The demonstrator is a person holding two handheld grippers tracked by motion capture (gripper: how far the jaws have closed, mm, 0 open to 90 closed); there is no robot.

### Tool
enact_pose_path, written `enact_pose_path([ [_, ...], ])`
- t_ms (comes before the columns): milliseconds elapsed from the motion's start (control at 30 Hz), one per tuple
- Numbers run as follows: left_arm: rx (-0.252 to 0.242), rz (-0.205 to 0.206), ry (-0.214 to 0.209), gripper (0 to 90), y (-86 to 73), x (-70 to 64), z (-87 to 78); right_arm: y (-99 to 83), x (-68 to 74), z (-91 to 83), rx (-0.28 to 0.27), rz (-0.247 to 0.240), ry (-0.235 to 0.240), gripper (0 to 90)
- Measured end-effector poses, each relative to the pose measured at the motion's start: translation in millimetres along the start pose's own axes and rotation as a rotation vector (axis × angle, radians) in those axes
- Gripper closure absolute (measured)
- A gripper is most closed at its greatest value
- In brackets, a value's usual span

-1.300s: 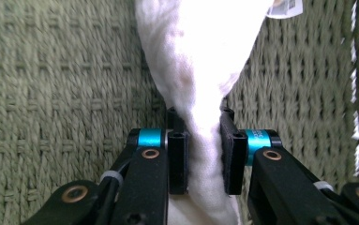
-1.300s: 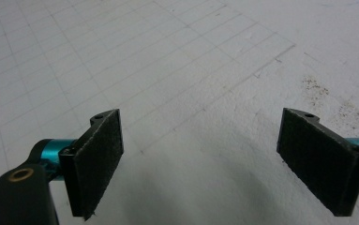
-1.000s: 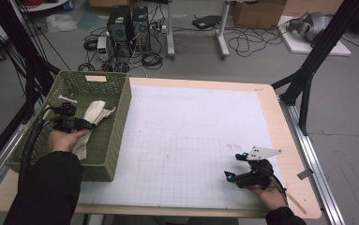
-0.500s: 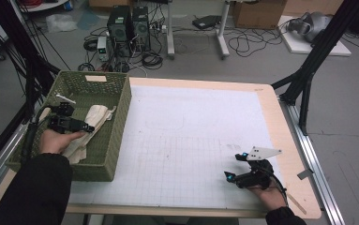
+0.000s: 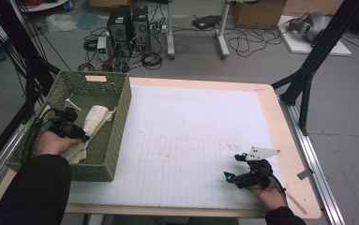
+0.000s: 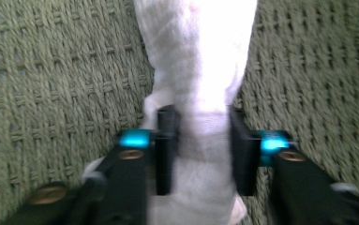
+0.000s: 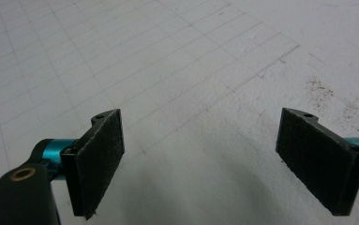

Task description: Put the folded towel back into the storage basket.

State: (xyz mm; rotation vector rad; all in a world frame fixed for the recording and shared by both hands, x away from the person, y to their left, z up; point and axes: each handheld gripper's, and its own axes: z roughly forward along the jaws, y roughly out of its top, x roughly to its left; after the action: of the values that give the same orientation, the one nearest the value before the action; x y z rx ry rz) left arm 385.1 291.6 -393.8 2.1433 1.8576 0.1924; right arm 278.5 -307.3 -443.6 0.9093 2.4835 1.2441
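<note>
A green woven basket (image 5: 108, 161) stands at the table's left side with a white cloth (image 5: 97, 119) lying in it. My left gripper (image 5: 83, 136) is down inside the basket. In the left gripper view its jaws press in on a bunched part of the white cloth (image 6: 200, 70), with the left gripper (image 6: 204, 154) shut on it and the basket's weave behind. My right gripper (image 5: 232, 167) rests low at the front right of the white grid mat (image 5: 186, 140). In its own view the right gripper (image 7: 219, 154) stands wide open over the bare mat (image 7: 191, 70).
The mat covers most of the wooden tabletop (image 5: 289, 140). Black stand legs (image 5: 308, 70) rise just past the table's right edge. On the floor behind the table are computer towers (image 5: 128, 23) and loose cables (image 5: 247, 44).
The left hand and its gripper have drawn back slightly toward the near-left of the basket, the cloth shifting a little with them. The right gripper has stayed put.
</note>
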Motion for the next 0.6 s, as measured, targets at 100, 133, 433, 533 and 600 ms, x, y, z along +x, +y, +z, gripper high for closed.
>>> enact_pose_path([
  [100, -0.016, -0.046, -0.013, 77.4, 1.7, 1.2, 2.3, 0.1, -0.1, -0.2, -0.004, -0.001, 0.001, 14.7],
  [133, -0.036, -0.066, -0.016, 77.6, 2.5, 2.0, 1.5, 0.2, -0.2, -0.4, -0.003, 0.002, 0.000, 14.7],
  [433, -0.220, -0.154, -0.045, 61.8, 8.3, -1.4, 3.4, 0.4, -0.3, -0.8, -0.013, -0.002, 0.003, 14.9],
  [533, -0.210, -0.120, -0.030, 54.1, 7.7, -0.6, -1.4, 0.4, -0.6, -0.8, -0.010, -0.002, 0.004, 14.9],
  [600, -0.214, -0.086, -0.025, 50.5, 6.5, -0.5, -6.2, 0.5, -0.2, -0.9, -0.008, -0.001, 0.007, 15.0],
])
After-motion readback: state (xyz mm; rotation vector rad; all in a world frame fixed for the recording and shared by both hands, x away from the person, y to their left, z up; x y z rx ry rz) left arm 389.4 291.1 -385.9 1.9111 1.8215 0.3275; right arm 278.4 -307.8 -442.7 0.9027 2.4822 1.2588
